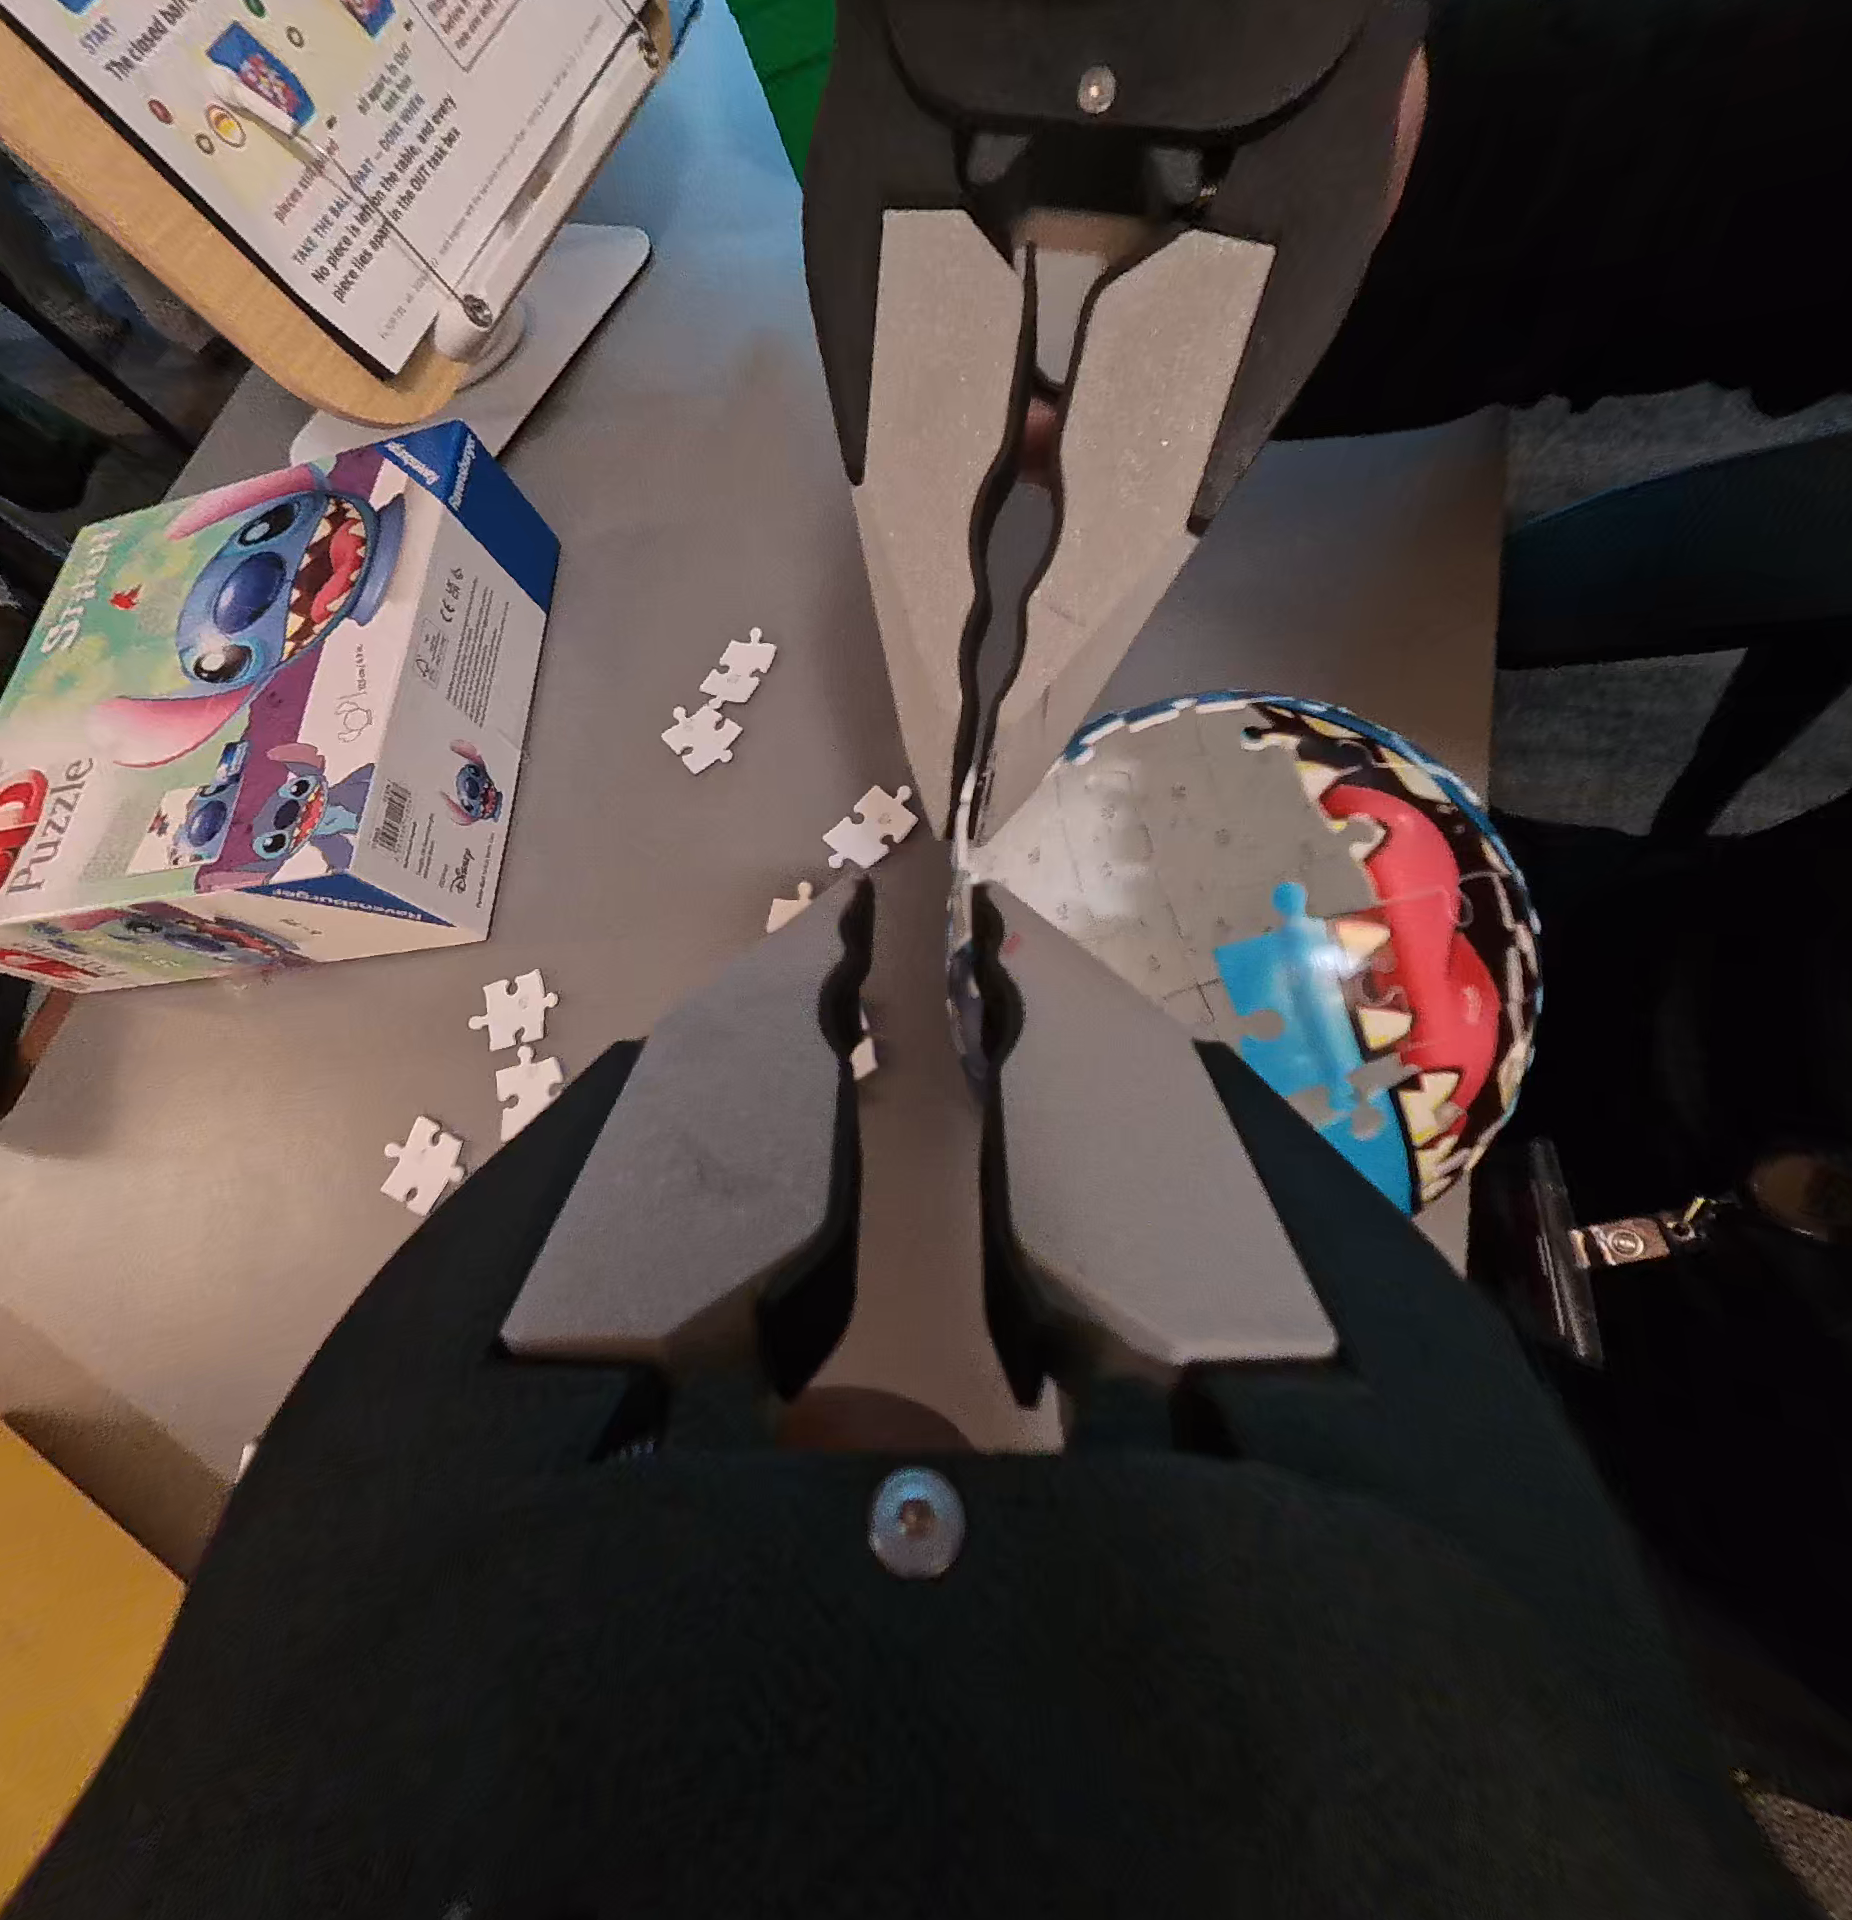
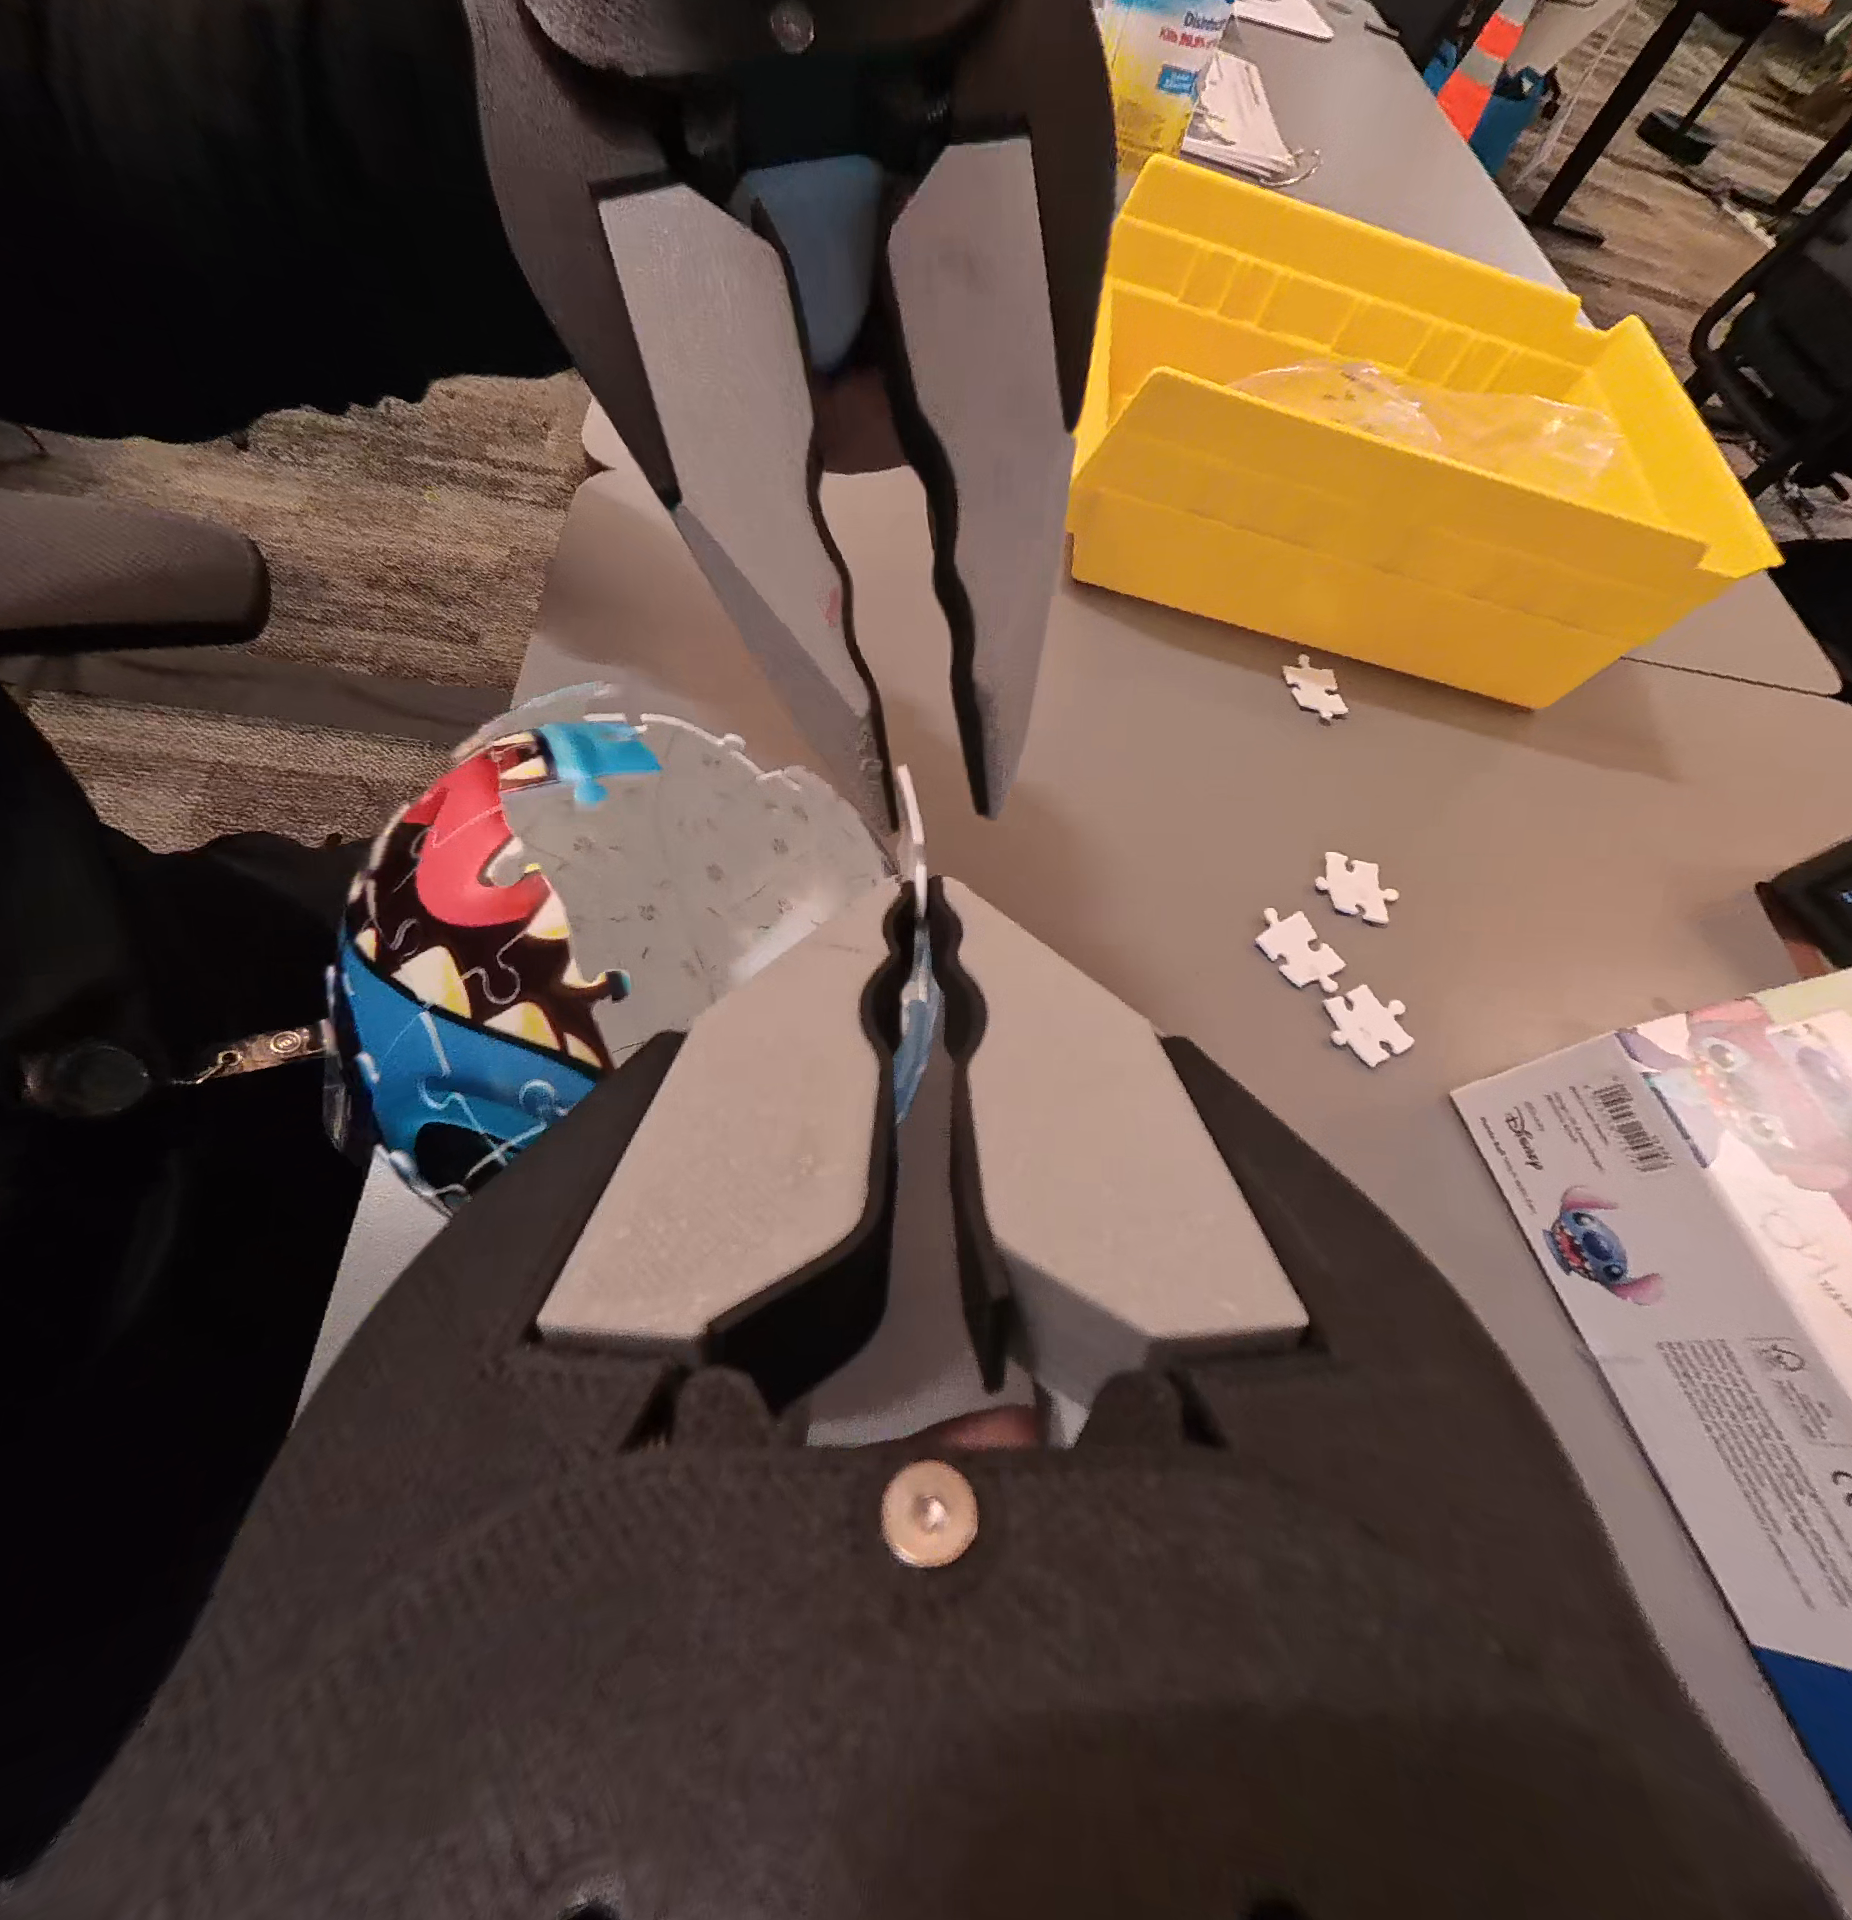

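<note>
The puzzle ball (image 1: 1317, 935) is patterned in parts: a red tongue, cream teeth on black, bright blue patches with thin pale lines, and a stretch of plain grey piece backs. Each claw, left claw (image 1: 917, 894) and right claw (image 2: 927, 894), has grey fingers with wavy black inner edges on a black body. The loose puzzle pieces (image 1: 517, 1008) show white. The surface (image 1: 693, 499) is flat grey. The puzzle box (image 1: 257, 707) is white and dark blue, printed with a blue cartoon creature with pink ears over pale green. The bin (image 2: 1400, 499) is solid yellow.
</note>
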A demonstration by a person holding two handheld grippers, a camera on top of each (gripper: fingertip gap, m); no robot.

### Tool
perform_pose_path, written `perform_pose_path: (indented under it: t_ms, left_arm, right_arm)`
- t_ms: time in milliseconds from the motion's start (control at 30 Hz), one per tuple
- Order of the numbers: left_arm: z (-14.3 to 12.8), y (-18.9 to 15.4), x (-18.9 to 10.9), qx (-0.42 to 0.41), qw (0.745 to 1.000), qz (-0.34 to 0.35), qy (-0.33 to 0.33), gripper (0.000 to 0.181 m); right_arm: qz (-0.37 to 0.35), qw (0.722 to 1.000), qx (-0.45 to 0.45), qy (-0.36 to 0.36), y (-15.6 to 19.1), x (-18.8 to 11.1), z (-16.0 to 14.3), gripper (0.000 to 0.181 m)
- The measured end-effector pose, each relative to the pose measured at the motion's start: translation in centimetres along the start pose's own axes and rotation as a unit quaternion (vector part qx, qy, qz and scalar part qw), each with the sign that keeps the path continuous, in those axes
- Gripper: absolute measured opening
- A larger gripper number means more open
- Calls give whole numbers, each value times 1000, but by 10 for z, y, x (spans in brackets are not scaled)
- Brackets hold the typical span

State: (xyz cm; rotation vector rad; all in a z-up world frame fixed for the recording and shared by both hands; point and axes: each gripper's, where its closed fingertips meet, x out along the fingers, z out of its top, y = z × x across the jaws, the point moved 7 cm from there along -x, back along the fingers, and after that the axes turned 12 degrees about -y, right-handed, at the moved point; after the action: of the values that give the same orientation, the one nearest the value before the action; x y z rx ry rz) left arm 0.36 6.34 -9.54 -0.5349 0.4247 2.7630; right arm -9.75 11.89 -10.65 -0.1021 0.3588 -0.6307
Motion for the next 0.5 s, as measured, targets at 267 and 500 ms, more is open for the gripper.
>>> perform_pose_path:
  t_ms: [267, 500]
  left_arm:
    - [1, -11, 10, 38, 999, -5, 25, 0]
    - [1, -13, 13, 61, 997, 0, 55, 0]
  right_arm:
    - [5, 1000, -7, 13, 4, -1, -4, 0]
    - [20, 1000, 13, -17, 2, -13, 5, 4]
